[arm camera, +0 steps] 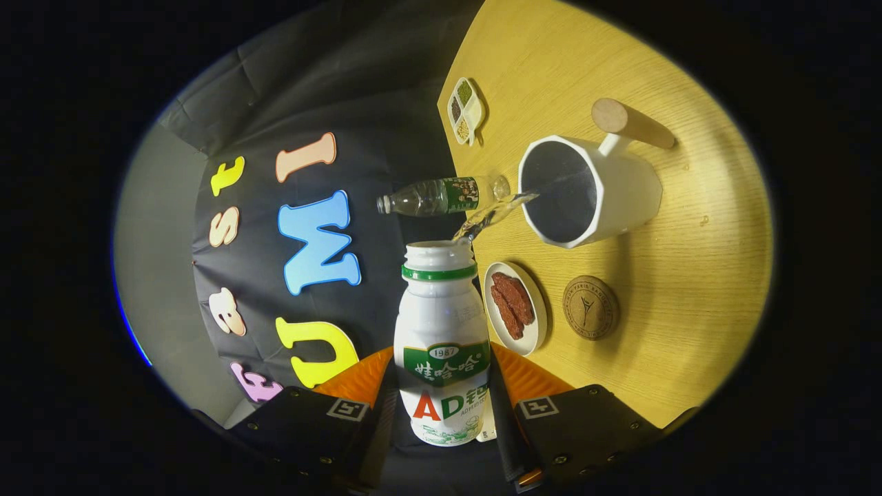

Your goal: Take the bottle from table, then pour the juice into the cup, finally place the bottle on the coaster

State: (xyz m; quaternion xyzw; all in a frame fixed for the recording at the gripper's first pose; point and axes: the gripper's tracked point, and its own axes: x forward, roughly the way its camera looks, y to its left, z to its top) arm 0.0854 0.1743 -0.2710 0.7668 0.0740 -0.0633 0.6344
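Observation:
My gripper [441, 403] is shut on a small white bottle [443, 337] with a green neck band and a green and orange label, one finger on each side of its body. The whole view is rolled sideways, so the bottle is tipped over. A clear stream of liquid [493, 213] runs from the open mouth into the white faceted cup [620, 196] with a wooden handle, standing on the wooden table [689, 289]. A round brown coaster [590, 307] lies on the table beside the bottle, between the cup and my fingers.
A small white dish of dark red slices [515, 307] sits between the bottle and the coaster. A clear water bottle with a green label [444, 195] stands at the table's edge beyond the bottle mouth. A divided condiment dish [464, 110] lies farther along that edge.

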